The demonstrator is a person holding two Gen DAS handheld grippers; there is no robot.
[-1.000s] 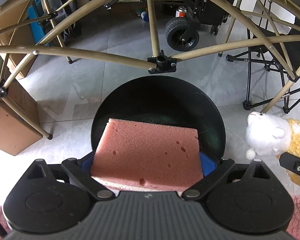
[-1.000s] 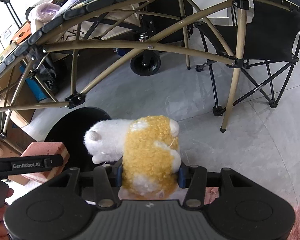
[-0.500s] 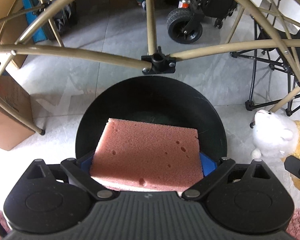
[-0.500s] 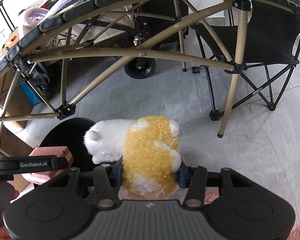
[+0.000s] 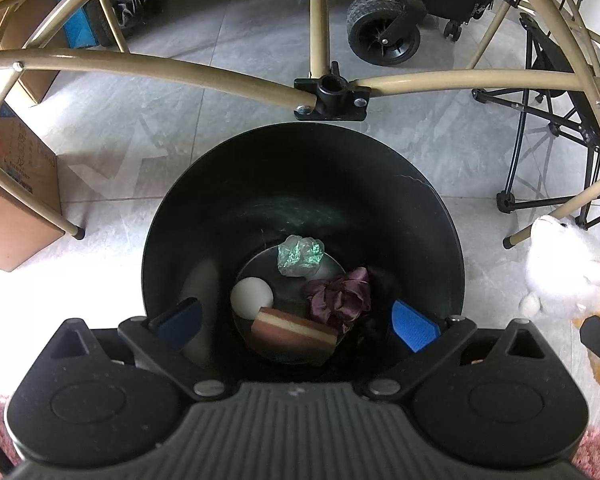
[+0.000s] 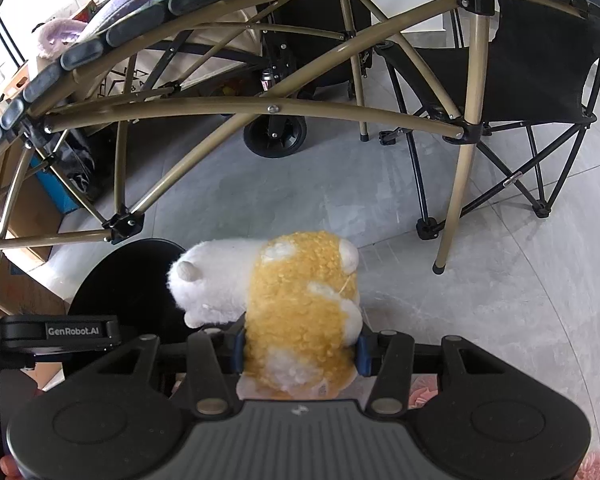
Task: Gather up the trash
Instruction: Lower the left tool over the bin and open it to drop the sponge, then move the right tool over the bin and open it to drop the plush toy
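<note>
Left wrist view: left gripper (image 5: 296,322) is hanging spread wide and empty directly over the black bin (image 5: 440,216). The pink sponge (image 5: 294,330) is lying flat at the bin's bottom beside a white ball (image 5: 251,297), purple cloth (image 5: 340,298) and crumpled wrap (image 5: 300,255).

Right wrist view: right gripper (image 6: 300,350) is clamping the plush toy (image 6: 300,300), head pointing left toward the bin, which is sitting just left and lower on grey floor tile (image 6: 480,312) under the folding table frame (image 6: 260,106).

The plush toy (image 5: 572,280) is cut off by the frame's right edge.
</note>
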